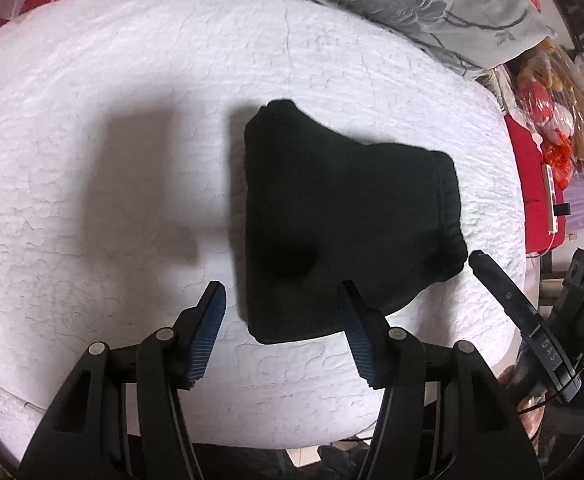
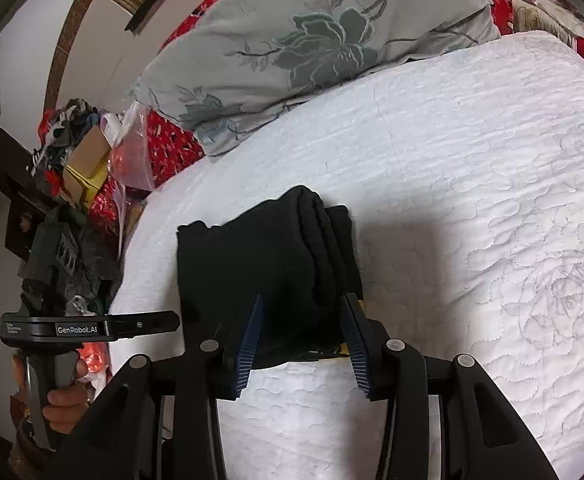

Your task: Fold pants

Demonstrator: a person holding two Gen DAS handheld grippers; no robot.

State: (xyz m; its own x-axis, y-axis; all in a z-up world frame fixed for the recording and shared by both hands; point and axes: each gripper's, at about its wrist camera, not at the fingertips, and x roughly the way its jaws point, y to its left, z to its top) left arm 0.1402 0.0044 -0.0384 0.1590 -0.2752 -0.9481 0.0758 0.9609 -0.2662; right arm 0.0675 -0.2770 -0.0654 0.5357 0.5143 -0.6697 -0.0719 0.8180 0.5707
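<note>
The black pants lie folded into a compact bundle on the white quilted bed. My left gripper is open and empty, just in front of the bundle's near edge. In the right wrist view the folded pants show their stacked layers on the right side. My right gripper is open, its fingers standing either side of the bundle's near edge, not closed on it. The right gripper also shows at the edge of the left wrist view, beside the waistband. The left gripper appears in the right wrist view.
A grey floral pillow lies at the head of the bed, over a red patterned cover. Boxes, bags and clutter are stacked beside the bed. A red surface with a phone-like object is next to the bed.
</note>
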